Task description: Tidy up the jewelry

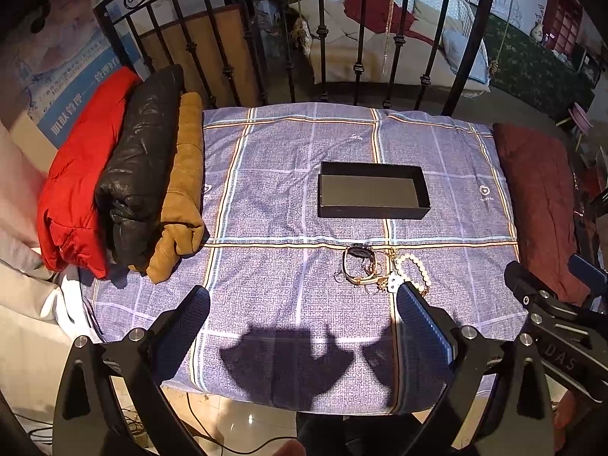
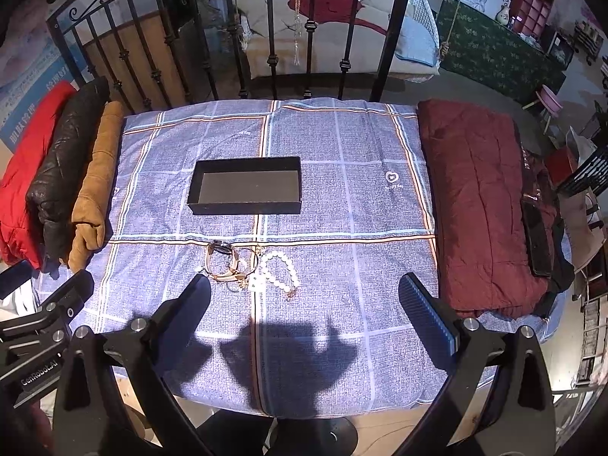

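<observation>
Blue checked cloth [image 2: 342, 197] covers the surface under me, and on it I see an open black box [image 2: 246, 191] lying flat, its inside bare, with a small heap of jewelry just in front of it: a watch [image 2: 222, 262] tangled with gold pieces, and a pearl bracelet [image 2: 279, 269] touching that heap on its right. My left gripper [image 1: 304, 300] and right gripper [image 2: 304, 285] both hover above the near edge with their jaws spread wide and nothing between them. Folded red, black and tan jackets [image 1: 125, 174] lie along the left side and a maroon one [image 2: 482, 197] along the right, with an iron railing [image 1: 323, 38] behind.
</observation>
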Tool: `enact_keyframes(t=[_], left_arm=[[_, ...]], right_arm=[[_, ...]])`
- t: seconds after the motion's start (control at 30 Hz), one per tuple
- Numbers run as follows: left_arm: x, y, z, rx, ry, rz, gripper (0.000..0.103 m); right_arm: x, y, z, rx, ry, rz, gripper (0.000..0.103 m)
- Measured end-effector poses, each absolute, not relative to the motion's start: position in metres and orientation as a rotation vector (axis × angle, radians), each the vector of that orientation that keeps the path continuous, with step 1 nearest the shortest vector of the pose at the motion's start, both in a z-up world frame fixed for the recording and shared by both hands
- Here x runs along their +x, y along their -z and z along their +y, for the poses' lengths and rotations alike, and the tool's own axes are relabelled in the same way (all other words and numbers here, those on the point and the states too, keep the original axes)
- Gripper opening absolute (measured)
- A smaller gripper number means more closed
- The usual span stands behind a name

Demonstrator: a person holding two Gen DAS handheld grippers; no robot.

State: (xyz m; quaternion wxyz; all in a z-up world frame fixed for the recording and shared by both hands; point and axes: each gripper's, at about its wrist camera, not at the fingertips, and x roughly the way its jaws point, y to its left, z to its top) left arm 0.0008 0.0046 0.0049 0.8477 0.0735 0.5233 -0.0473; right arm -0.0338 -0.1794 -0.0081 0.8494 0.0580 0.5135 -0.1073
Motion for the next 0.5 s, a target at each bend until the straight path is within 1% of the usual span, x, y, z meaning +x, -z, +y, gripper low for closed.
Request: enact_keyframes(t=[0.5], left_arm=[[0.0003,-0.0033,0.004,0.159,0.101,1.102,0.097]], right_arm=[[-0.0339,0.0074,-0.177,0.124,0.228,1.081,0.097]])
